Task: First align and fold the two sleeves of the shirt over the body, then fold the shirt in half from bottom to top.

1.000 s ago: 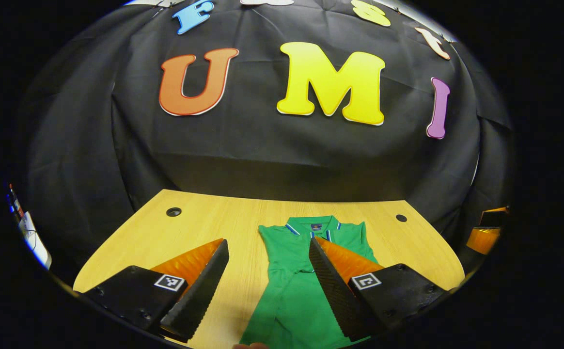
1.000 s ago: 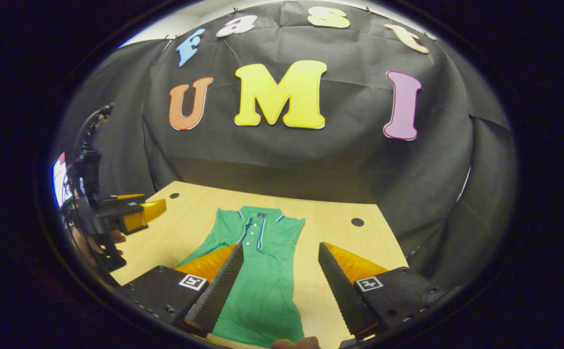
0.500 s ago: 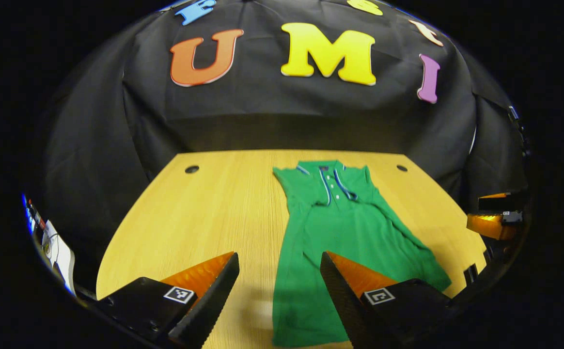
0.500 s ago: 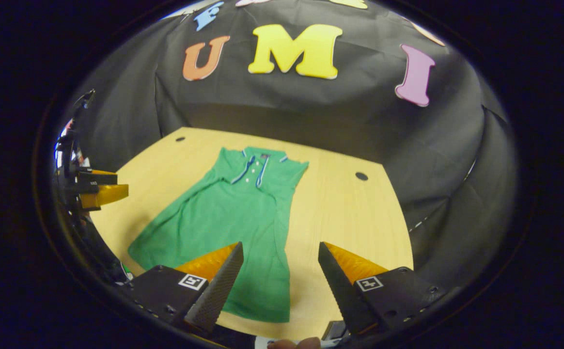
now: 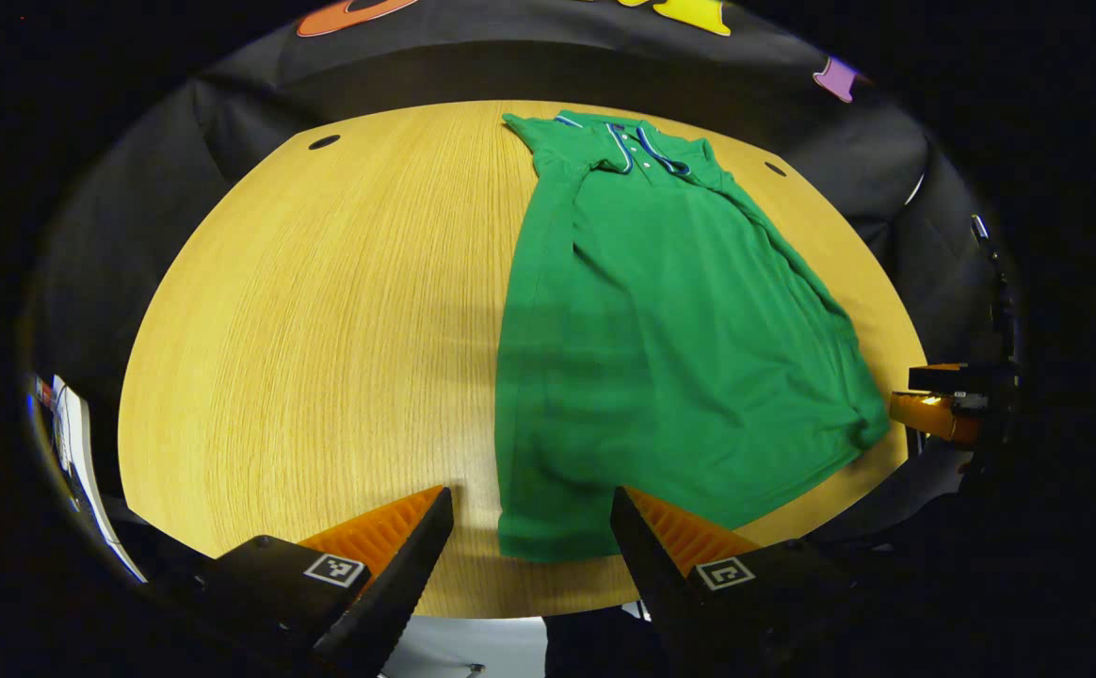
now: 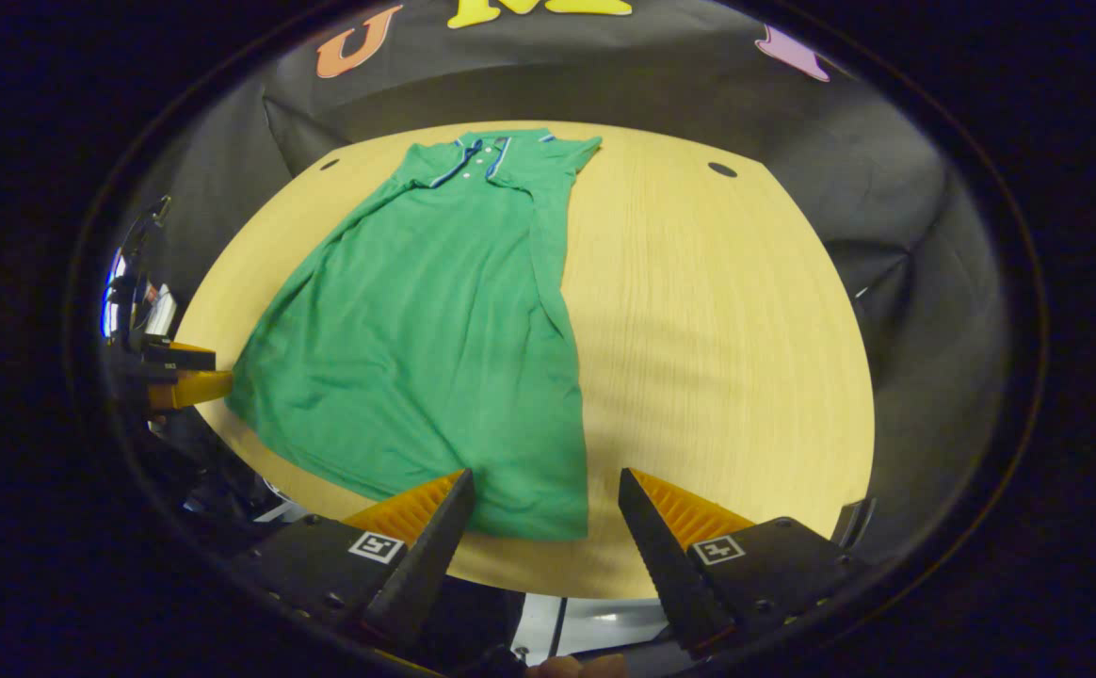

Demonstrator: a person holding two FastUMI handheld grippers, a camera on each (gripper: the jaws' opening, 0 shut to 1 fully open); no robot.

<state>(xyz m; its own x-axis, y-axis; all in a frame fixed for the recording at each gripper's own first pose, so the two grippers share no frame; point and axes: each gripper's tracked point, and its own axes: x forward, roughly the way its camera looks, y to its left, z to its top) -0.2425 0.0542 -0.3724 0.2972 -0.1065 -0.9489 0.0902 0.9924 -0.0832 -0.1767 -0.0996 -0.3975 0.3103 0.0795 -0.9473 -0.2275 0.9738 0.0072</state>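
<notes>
Nearest the cameras, both tools are hanging above the near edge of the round, pale wooden table [image 5: 303, 311], each with its fingers spread wide apart and holding nothing. The left gripper [image 5: 522, 551] is hovering over the near left hem corner of the green short-sleeved polo shirt [image 5: 661, 320], and that corner is sitting in the gap between its fingers, a little beyond the tips. The right gripper [image 6: 540, 537] is poised in the same way over the near right hem corner of the shirt [image 6: 444, 320]. In each gripper view the other tool is showing small at the far side of the hem.

Just beyond the tips, the hem is lying close along the table's near rim, one corner slightly rumpled. Further out, the body is running away from the person as a narrow panel, and the sleeves are looking tucked in over it already, though the folds near the shoulders are too small to judge well. At the far end, the striped collar and button placket are lying near the table's back edge.

By my reading, the sleeve step is done and the bottom-to-top fold is beginning. The next move is calling for both tools to drop onto the hem corners together, pinch all the layers, then carry the hem evenly toward the collar.
</notes>
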